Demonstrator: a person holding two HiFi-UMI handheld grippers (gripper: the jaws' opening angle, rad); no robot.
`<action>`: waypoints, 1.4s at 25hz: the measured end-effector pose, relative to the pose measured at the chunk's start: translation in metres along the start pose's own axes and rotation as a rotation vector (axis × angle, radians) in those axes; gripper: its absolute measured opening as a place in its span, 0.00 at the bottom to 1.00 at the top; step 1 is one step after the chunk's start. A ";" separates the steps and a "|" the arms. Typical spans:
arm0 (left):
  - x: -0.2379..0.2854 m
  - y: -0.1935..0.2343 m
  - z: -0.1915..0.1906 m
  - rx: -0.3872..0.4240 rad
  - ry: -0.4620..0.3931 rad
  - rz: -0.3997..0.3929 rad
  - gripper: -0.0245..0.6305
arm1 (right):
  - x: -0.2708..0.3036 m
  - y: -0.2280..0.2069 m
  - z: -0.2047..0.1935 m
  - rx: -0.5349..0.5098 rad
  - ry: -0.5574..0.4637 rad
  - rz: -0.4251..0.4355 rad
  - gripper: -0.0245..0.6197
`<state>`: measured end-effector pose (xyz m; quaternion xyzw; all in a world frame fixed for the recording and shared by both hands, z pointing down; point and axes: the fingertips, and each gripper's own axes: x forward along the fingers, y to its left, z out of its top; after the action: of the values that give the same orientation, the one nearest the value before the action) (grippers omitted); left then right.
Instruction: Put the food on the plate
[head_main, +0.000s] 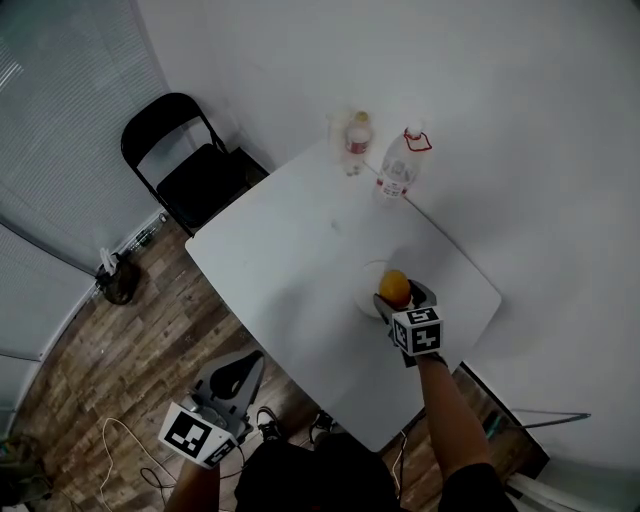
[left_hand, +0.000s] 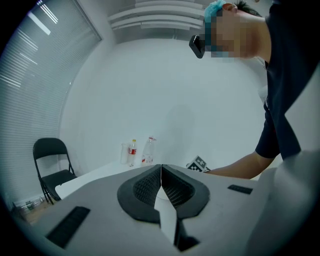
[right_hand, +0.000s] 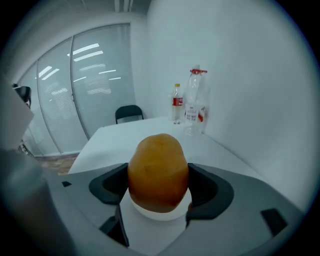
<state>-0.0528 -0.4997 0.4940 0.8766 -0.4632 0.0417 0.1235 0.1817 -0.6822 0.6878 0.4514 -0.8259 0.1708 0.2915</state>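
One, your right hand-held gripper (head_main: 396, 293), clamps the food (head_main: 394, 286) over the plate (head_main: 367, 296) for release; your left hand-held gripper (left_hand: 161, 172) idles, jaws together, empty.

Your right gripper (head_main: 396, 292) holds the food (head_main: 394, 287) between its jaws, over the plate (head_main: 368, 291), at the table's (head_main: 290, 260) near right part. Two bottles (head_main: 357, 142) stand at the far edge, against the wall (head_main: 480, 120). A chair (head_main: 190, 160) stands beyond the far left corner. Your left gripper (head_main: 238, 378) hangs off the near left edge, over the floor (head_main: 120, 350).
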 end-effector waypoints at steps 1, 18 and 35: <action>-0.001 0.002 -0.003 -0.007 0.003 0.006 0.07 | 0.011 0.000 -0.006 -0.010 0.033 0.005 0.62; -0.028 0.025 -0.031 -0.110 0.017 0.069 0.07 | 0.070 -0.008 -0.042 -0.100 0.269 -0.028 0.62; -0.048 0.027 -0.009 -0.081 0.009 0.011 0.07 | -0.018 0.016 0.037 -0.015 -0.014 -0.019 0.62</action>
<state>-0.1014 -0.4735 0.4981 0.8681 -0.4688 0.0276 0.1610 0.1632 -0.6825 0.6473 0.4584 -0.8247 0.1587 0.2907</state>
